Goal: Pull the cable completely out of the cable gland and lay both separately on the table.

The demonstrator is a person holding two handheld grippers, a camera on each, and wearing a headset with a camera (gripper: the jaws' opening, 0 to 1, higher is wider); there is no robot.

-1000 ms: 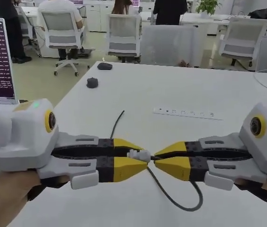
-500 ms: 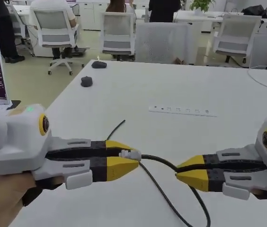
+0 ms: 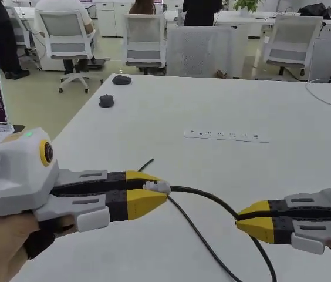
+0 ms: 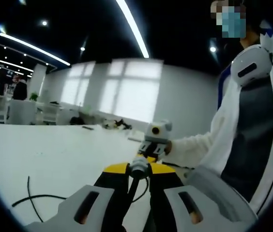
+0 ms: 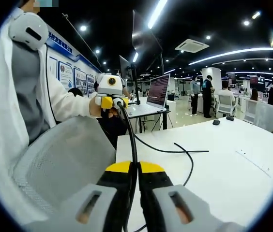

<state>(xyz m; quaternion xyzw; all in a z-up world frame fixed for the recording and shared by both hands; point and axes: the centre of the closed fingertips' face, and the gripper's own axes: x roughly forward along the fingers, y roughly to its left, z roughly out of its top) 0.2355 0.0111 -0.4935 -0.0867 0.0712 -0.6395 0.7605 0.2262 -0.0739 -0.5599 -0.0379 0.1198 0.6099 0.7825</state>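
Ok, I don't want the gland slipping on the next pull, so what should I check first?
1. Left gripper shut on the cable gland: ok.
2. Right gripper shut on the cable: ok, it runs between the jaws in the right gripper view.
3. Cable fully out of the gland: not ok, it still enters the gland at the left gripper's tips.
4. Power strip clear of the pull path: ok, it lies farther back on the table.
5. Rest of the cable free of snags: cannot tell, it runs off the bottom of the head view.
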